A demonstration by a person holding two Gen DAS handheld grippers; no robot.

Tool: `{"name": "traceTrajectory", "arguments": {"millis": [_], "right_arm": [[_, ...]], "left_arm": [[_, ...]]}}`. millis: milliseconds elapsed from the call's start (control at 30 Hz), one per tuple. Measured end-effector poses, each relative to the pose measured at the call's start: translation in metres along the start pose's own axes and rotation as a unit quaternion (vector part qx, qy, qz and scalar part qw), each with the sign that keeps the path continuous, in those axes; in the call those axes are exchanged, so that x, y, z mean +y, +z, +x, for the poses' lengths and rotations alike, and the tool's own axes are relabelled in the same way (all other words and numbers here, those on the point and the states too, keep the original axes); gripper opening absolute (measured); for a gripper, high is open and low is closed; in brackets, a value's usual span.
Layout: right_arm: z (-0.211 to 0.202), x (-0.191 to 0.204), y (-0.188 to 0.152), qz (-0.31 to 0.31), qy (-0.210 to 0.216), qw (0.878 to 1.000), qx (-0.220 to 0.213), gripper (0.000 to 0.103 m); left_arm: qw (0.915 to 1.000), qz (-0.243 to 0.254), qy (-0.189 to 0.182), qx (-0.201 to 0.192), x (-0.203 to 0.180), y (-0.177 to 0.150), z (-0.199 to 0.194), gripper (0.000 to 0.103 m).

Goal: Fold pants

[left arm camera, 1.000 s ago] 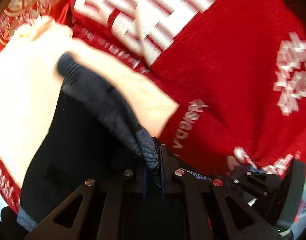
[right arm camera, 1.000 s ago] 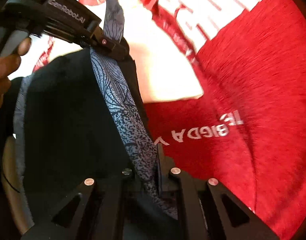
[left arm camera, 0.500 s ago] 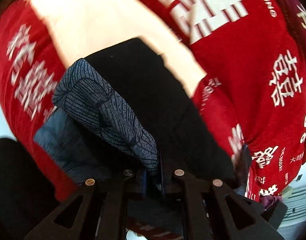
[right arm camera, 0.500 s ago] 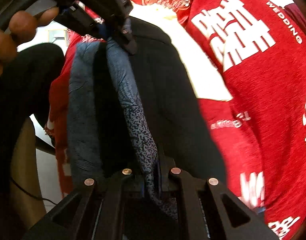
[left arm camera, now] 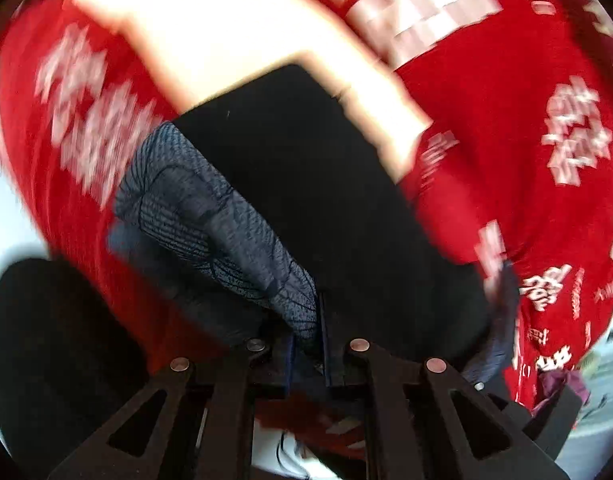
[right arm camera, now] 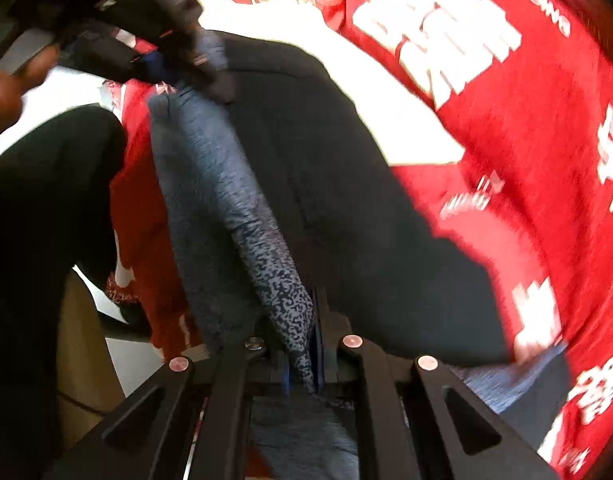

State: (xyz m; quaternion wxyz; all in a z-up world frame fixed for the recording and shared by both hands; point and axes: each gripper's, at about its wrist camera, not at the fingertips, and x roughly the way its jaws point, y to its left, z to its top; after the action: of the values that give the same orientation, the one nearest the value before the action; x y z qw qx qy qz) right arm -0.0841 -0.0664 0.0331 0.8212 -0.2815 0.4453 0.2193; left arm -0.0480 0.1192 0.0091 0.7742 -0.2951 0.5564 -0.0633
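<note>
The pants (left arm camera: 306, 208) are dark, almost black, with a blue-grey patterned waistband or inner side (left arm camera: 210, 224). They lie over a red cloth with white characters (left arm camera: 506, 140). My left gripper (left arm camera: 308, 332) is shut on a patterned edge of the pants. In the right wrist view the same pants (right arm camera: 326, 184) stretch away from me, and my right gripper (right arm camera: 310, 344) is shut on a patterned band (right arm camera: 282, 280). The left gripper (right arm camera: 178, 52) shows at the upper left of that view, pinching the far end of the band, with a hand (right arm camera: 10, 84) behind it.
A cream rectangle (left arm camera: 226, 40) lies on the red cloth under the pants' far end. The cloth's edge hangs at the left (right arm camera: 138, 208), beside a dark shape, maybe the person's leg (right arm camera: 38, 208). A tan box or furniture piece (right arm camera: 82, 360) stands on the pale floor.
Both grippers have carried the pants edge across and downward. More of the dark pants now covers the cream rectangle, and the table's edge and the floor have come into view at the left.
</note>
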Motion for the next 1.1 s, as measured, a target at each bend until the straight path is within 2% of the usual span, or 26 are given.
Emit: {"name": "traceTrajectory", "arguments": {"millis": [100,167,233,333,367,400,533,733,833,933,1000,1033,1067,1100], "right_arm": [[0.004,0.011,-0.003,-0.012,-0.021,1.0,0.006,0.01],[-0.013,0.019,0.002,-0.031,-0.041,0.999,-0.003,0.01],[-0.024,0.021,0.005,-0.038,-0.048,0.998,-0.011,0.01],[-0.01,0.021,0.0,-0.011,-0.029,0.999,0.008,0.011],[0.003,0.023,-0.005,-0.004,-0.024,0.999,0.023,0.012],[0.004,0.026,-0.009,-0.007,-0.032,0.999,0.002,0.015],[0.002,0.031,-0.01,-0.029,-0.043,0.999,-0.005,0.015],[0.001,0.04,-0.013,-0.05,-0.073,0.996,-0.018,0.016],[0.0,0.039,-0.013,-0.042,-0.079,0.996,-0.023,0.017],[-0.001,0.043,-0.014,-0.051,-0.103,0.993,-0.028,0.019],[-0.002,0.047,-0.014,-0.063,-0.116,0.991,-0.026,0.026],[-0.003,0.047,-0.014,-0.065,-0.119,0.99,-0.024,0.032],[-0.006,0.044,-0.014,-0.06,-0.117,0.991,-0.019,0.054],[-0.008,0.04,-0.013,-0.053,-0.113,0.992,-0.017,0.084]], "left_arm": [[0.9994,-0.023,-0.027,0.0,0.012,-0.002,-0.003,0.012],[0.9992,0.001,-0.032,-0.023,0.002,-0.002,-0.019,0.012],[0.9995,0.017,-0.015,-0.023,-0.006,-0.002,-0.021,0.012],[0.9996,-0.001,0.021,0.02,-0.001,-0.006,0.003,0.012],[0.9994,-0.01,0.022,0.023,0.004,-0.008,0.003,0.017],[0.9993,-0.018,0.025,0.021,0.009,-0.008,-0.001,0.022],[0.9983,-0.005,0.057,-0.002,0.002,-0.009,-0.027,0.022],[0.9969,0.032,0.017,-0.069,-0.02,0.015,-0.069,0.022],[0.9955,0.066,0.006,-0.067,-0.05,0.036,-0.053,0.022],[0.9956,0.081,0.035,-0.031,-0.063,0.046,-0.015,0.022],[0.9946,0.085,0.059,0.002,-0.057,0.041,0.008,0.022],[0.9939,0.094,0.057,-0.009,-0.058,0.036,0.009,0.022],[0.9922,0.108,0.059,-0.018,-0.06,0.031,0.006,0.022],[0.9911,0.116,0.064,-0.015,-0.06,0.027,0.005,0.022]]}}
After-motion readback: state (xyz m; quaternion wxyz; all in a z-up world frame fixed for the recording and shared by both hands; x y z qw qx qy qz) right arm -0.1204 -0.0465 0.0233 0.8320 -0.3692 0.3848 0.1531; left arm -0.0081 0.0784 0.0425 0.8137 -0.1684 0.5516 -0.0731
